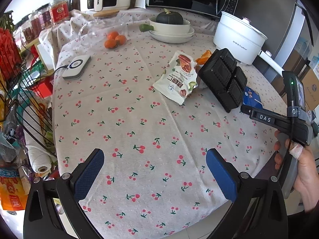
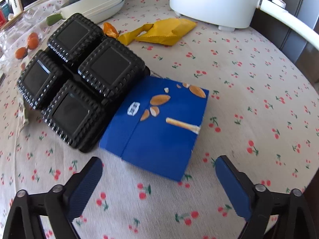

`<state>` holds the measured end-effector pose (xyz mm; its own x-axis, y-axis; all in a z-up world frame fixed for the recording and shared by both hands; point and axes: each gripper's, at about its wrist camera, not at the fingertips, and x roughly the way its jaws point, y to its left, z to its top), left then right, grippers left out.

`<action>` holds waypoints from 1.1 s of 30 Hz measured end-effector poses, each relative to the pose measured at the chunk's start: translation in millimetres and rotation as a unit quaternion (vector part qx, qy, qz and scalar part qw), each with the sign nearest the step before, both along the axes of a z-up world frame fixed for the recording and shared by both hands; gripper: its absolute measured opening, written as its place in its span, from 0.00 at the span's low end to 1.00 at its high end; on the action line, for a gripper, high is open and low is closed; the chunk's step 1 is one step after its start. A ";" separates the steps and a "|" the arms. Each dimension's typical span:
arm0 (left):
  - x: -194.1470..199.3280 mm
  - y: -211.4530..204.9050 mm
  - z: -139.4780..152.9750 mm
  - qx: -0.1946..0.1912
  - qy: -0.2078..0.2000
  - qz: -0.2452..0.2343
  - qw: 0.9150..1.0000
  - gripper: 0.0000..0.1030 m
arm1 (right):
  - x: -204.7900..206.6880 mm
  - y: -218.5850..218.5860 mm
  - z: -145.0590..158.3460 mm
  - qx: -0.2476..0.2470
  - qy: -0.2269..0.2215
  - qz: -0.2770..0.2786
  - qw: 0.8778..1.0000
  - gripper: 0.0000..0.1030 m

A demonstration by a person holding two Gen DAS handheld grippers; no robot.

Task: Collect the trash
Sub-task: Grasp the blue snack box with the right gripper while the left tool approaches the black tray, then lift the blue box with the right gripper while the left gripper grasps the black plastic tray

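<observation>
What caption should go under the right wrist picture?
Open right gripper pointing at a blue snack box beside a black plastic tray on the cherry tablecloth.

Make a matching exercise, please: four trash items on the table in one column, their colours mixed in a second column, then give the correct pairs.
Things:
1. plastic tray
2. flat snack box
3. crumpled wrapper
4. nut bag

Colours:
A. yellow
B. white with nut pictures
C. black
D. blue

Pairs: 1-C, 2-D, 3-A, 4-B
</observation>
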<state>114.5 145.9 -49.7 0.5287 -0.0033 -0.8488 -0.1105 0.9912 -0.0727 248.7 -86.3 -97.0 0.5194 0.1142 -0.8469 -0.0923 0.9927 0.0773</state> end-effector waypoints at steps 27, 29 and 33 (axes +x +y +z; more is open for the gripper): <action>21.0 -36.9 -7.3 -0.031 0.022 -0.012 0.999 1.00 | -18.6 -100.0 24.5 0.025 0.032 -0.046 0.998 0.52; 22.4 -38.6 -7.4 -0.040 0.025 -0.010 0.999 1.00 | -23.5 -101.8 29.2 0.024 0.031 -0.038 0.998 0.52; 26.4 -39.9 -4.5 -0.081 0.016 0.001 0.997 1.00 | -35.2 -103.3 39.4 0.026 0.027 -0.017 0.999 0.52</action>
<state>140.9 106.0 -54.2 0.5020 -0.1404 -0.8534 -0.1176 0.9665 -0.2281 213.5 -189.6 -57.5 0.4766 0.1421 -0.8675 -0.0524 0.9897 0.1333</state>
